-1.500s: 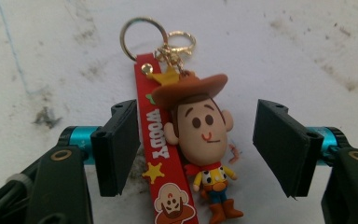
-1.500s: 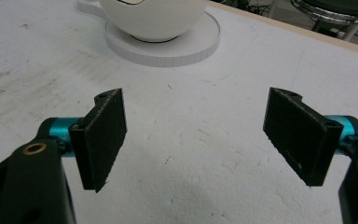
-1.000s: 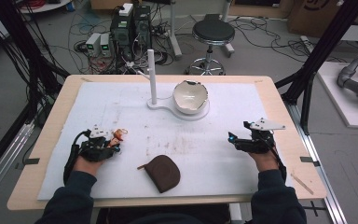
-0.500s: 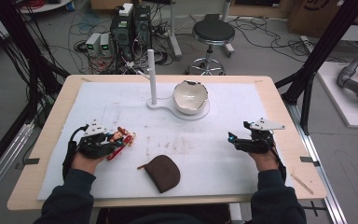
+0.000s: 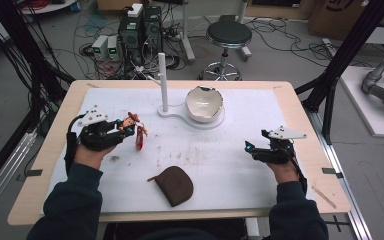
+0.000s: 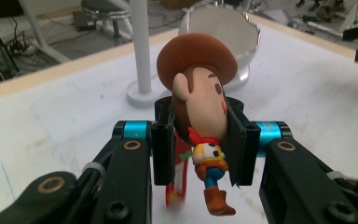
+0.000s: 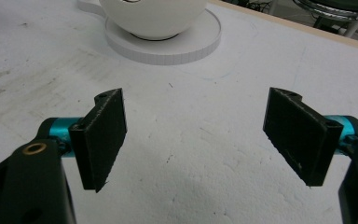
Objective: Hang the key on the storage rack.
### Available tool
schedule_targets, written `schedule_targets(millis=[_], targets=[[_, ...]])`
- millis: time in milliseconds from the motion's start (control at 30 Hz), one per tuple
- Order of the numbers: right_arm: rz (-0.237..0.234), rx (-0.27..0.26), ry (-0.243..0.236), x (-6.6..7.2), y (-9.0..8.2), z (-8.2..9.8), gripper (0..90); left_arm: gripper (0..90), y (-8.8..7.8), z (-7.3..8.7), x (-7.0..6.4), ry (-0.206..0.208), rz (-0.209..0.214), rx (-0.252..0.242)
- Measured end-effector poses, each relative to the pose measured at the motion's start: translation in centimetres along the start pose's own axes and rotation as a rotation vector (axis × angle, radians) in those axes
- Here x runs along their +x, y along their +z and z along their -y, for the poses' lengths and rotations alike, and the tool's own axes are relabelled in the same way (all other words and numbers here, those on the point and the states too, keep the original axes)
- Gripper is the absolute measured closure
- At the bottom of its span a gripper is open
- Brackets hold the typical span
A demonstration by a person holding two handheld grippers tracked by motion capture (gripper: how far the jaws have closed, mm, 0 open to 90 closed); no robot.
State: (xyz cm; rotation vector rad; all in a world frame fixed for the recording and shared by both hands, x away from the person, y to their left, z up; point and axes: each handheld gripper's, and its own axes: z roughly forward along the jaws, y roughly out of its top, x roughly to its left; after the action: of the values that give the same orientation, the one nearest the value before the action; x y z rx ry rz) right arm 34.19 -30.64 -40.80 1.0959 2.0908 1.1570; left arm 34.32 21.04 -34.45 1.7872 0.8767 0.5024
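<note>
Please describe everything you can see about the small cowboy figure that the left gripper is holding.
The cowboy figure is a small toy that looks like smooth plastic or vinyl: a big head with a brown hat, brown hair, a red neckerchief, a yellow shirt, blue trousers and brown boots. A red piece hangs beside it, blurred. The left gripper has its jaws pressed on both sides of the head, so the small body dangles below, clear of the white table cover. It hangs to the left of the white post. Nothing else touches it.

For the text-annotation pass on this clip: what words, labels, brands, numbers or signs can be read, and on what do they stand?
None can be read.
Cardboard box, on the floor in the high view: a dark mark, too cropped and blurred to read.
Cowboy figurine in the left gripper: no lettering shows.
Red strap hanging behind it: too blurred to tell.
</note>
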Motion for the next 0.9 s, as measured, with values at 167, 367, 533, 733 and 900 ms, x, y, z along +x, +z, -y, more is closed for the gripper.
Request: schedule_targets(millis=[167, 367, 533, 733, 900], targets=[[-0.003, -0.005, -0.003, 0.0, 0.0, 0.0, 21.8, 67.0, 0.9, -2.0, 0.6, 0.016, -0.001, -0.034], [-0.003, -0.005, 0.005, 0.0, 0.0, -0.1, 21.7, 67.1, 2.4, -5.2, 1.3, 0.034, -0.004, -0.084], [-0.005, -0.006, -0.002, 0.0, 0.0, -0.1, 21.8, 67.1, 3.7, -8.2, 1.5, 0.060, -0.001, -0.098], [-0.009, -0.008, 0.000, 0.0, 0.0, -0.1, 21.7, 67.1, 5.2, -10.8, 1.0, 0.105, 0.000, -0.086], [-0.011, -0.014, -0.003, -0.1, 0.0, -0.1, 21.7, 67.1, 6.2, -11.9, 1.0, 0.107, -0.024, -0.071]])
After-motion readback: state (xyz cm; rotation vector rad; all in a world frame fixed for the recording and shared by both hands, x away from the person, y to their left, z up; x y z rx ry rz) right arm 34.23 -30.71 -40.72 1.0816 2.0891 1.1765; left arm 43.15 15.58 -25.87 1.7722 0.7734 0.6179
